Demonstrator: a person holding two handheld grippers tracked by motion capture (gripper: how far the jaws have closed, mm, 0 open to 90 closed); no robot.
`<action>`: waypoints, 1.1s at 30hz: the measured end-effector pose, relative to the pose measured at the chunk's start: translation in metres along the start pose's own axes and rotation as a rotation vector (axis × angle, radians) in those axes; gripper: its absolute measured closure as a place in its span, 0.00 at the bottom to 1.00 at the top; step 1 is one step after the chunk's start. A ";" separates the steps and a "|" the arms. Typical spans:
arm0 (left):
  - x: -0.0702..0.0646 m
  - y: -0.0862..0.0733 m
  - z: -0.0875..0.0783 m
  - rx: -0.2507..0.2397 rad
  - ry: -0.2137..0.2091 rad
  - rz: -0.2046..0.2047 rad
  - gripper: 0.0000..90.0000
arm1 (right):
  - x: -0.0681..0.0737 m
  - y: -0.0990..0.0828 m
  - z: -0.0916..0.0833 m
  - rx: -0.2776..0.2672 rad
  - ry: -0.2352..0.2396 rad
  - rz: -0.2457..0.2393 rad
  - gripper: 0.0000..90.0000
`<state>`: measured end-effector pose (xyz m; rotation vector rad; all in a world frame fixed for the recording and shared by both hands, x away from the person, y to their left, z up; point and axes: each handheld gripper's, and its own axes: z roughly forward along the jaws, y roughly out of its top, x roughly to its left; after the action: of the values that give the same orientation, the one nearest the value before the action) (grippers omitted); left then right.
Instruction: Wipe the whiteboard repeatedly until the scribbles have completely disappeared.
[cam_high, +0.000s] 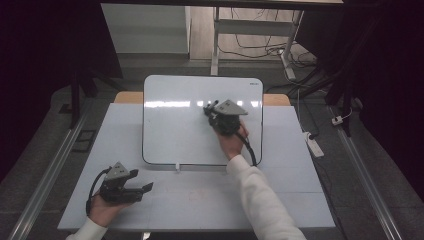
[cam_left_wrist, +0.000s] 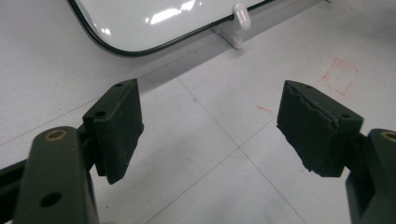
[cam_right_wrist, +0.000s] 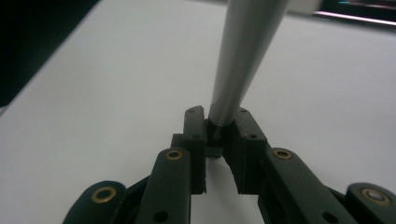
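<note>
Your right claw (cam_right_wrist: 219, 133) is clenched on a slim grey tapered pen (cam_right_wrist: 243, 56) over the glossy white rounded whiteboard (cam_high: 170, 125); your left claw (cam_left_wrist: 210, 126) rests released on the pale worktop (cam_high: 200, 200), just below the board. With the grip so near the pen's end, I'd judge that pressing hard could make it pivot or slip.

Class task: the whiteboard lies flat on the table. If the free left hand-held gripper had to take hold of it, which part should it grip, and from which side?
Grip the near rim of the whiteboard, probably beside the small white clip, coming in low from the person's side. The board lies flat, so only its thin edge fits between jaws, and that edge lies closest to the open left hand-held gripper.
</note>
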<state>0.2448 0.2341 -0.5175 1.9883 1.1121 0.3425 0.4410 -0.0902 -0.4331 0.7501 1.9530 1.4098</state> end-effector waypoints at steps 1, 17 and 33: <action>0.000 0.000 -0.001 -0.004 0.000 -0.001 0.26 | -0.008 0.002 -0.002 -0.010 -0.033 0.020 0.86; -0.002 0.002 -0.001 -0.008 -0.001 0.003 0.26 | -0.010 -0.013 -0.020 0.019 -0.017 0.014 0.86; 0.000 0.005 0.001 -0.035 0.014 0.005 0.26 | 0.001 -0.024 -0.062 0.081 0.208 0.037 0.86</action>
<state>0.2479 0.2321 -0.5141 1.9611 1.1035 0.3767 0.3915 -0.1344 -0.4412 0.7030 2.1760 1.4899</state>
